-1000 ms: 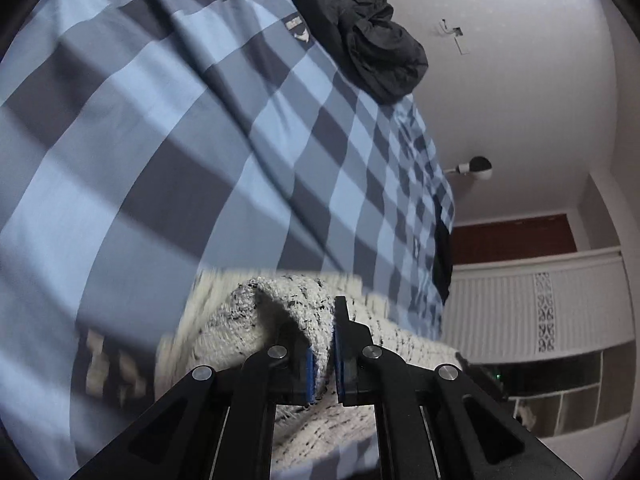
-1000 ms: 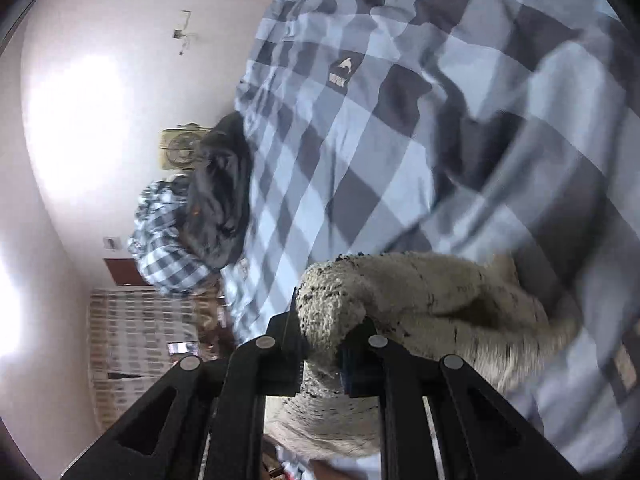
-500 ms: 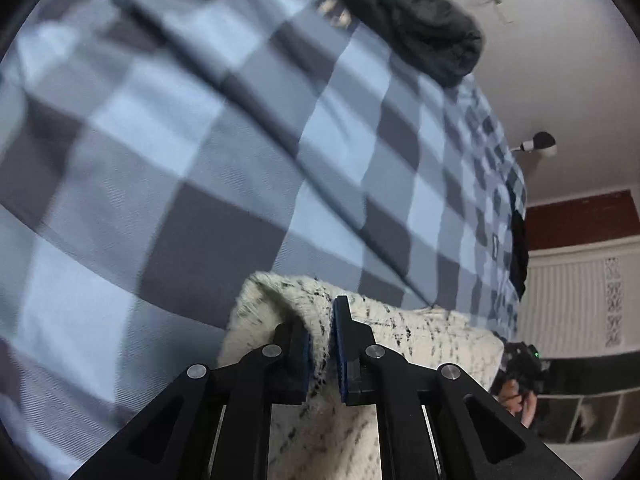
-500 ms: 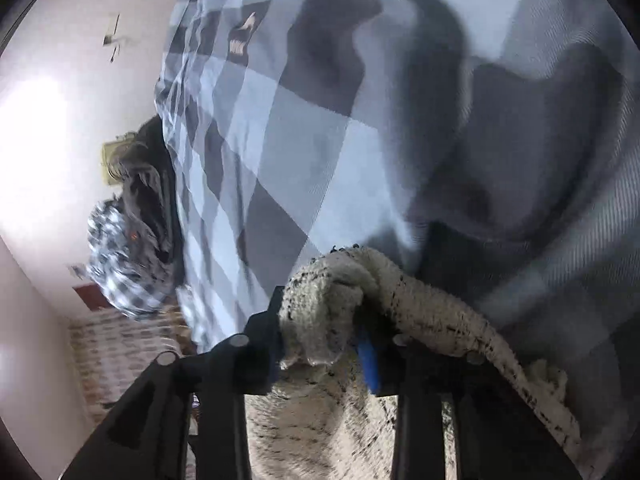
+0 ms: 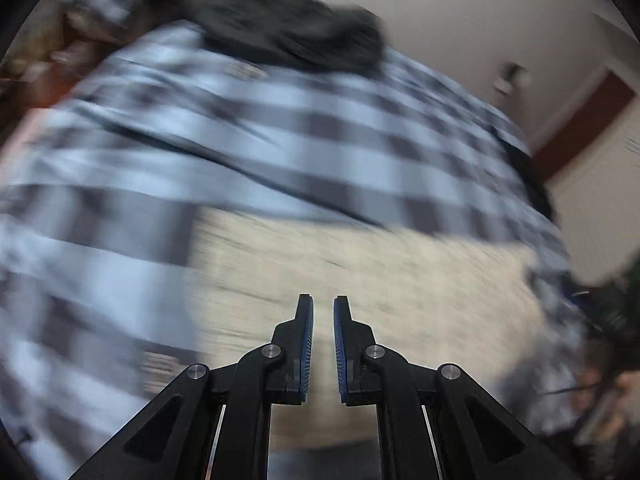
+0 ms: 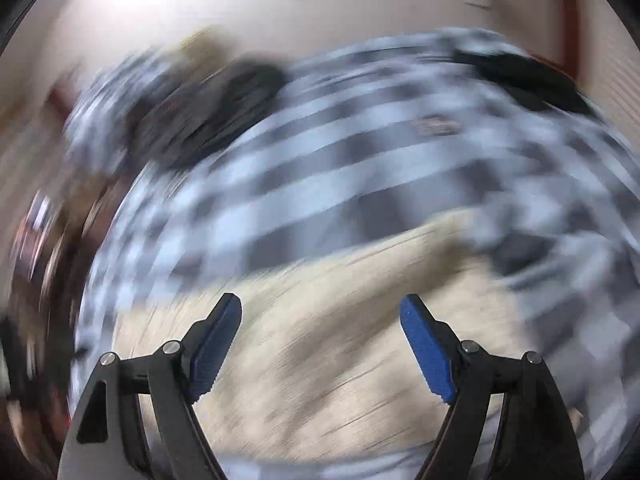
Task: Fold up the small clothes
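Here, through heavy blur, my left gripper [image 5: 323, 310] has its jaws nearly together with nothing between them, and my right gripper [image 6: 321, 308] is opening wide, also empty. The cream sweater [image 5: 360, 280] lies flat on the checked bed [image 5: 240, 140], below both grippers. Dark clothes [image 5: 288, 28] sit beyond the sweater.

We see heavy motion blur in both fisheye views, smearing the checked bedcover [image 5: 248, 140] and cream garment [image 6: 340, 360] into streaks (only the gripper fingers [image 5: 306, 344] stay sharp). Soft indoor light; a glare patch sits upper left in the right-wrist view. Edges curve and darken.
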Demonstrator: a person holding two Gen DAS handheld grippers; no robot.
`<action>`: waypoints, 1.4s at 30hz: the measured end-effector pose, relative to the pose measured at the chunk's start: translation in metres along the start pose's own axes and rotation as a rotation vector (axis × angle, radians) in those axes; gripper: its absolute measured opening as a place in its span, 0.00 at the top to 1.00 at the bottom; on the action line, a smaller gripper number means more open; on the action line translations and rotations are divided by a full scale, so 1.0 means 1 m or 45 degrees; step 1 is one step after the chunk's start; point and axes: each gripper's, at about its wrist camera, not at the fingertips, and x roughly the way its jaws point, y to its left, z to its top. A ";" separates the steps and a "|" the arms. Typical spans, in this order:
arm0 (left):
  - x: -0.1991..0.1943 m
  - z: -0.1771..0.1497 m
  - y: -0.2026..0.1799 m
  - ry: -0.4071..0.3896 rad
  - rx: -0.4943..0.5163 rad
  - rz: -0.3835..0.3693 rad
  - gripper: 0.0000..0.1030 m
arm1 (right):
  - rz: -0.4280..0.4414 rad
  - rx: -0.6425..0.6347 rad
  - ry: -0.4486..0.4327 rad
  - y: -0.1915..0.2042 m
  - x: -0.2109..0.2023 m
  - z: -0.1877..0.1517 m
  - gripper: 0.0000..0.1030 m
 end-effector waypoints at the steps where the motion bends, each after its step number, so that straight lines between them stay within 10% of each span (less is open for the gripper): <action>1: 0.013 -0.005 -0.013 0.025 0.032 -0.024 0.92 | 0.045 -0.122 0.059 0.024 0.013 -0.011 0.23; 6: 0.074 -0.022 -0.036 0.139 0.114 0.073 0.92 | -0.039 -0.591 0.235 0.071 0.077 -0.050 0.23; 10: 0.079 -0.022 -0.022 0.098 0.140 0.113 0.92 | 0.047 -0.461 0.331 0.027 0.091 -0.038 0.27; 12: 0.075 -0.019 -0.007 0.096 0.080 0.110 0.92 | 0.113 -0.307 0.364 -0.005 0.079 -0.022 0.77; 14: 0.075 -0.016 0.002 0.102 0.039 0.091 0.92 | 0.101 -0.144 0.403 -0.044 0.073 -0.015 0.91; 18: 0.077 -0.011 0.000 0.104 0.099 0.140 0.92 | -0.325 0.154 0.406 -0.155 0.044 -0.010 0.84; 21: 0.073 -0.007 -0.011 0.044 0.189 0.361 0.92 | -0.627 0.238 0.344 -0.208 0.010 -0.016 0.75; 24: 0.067 -0.001 -0.011 0.000 0.232 0.561 0.92 | -0.437 0.356 0.251 -0.220 -0.019 -0.020 0.67; 27: 0.061 0.006 0.004 -0.006 0.114 0.481 0.92 | -0.329 0.274 0.220 -0.191 -0.018 -0.017 0.41; 33: 0.064 0.006 0.021 0.041 -0.045 0.357 0.92 | -0.340 0.025 0.376 -0.145 0.029 -0.022 0.40; 34: 0.066 0.005 0.019 0.045 -0.032 0.365 0.92 | -0.348 0.005 0.401 -0.143 0.034 -0.025 0.42; 36: 0.071 0.004 0.014 0.053 0.017 0.397 0.92 | -0.330 -0.039 0.404 -0.143 0.032 -0.028 0.98; 42: 0.075 0.001 0.002 0.054 0.132 0.474 0.92 | -0.126 0.243 0.295 -0.165 -0.030 -0.020 0.98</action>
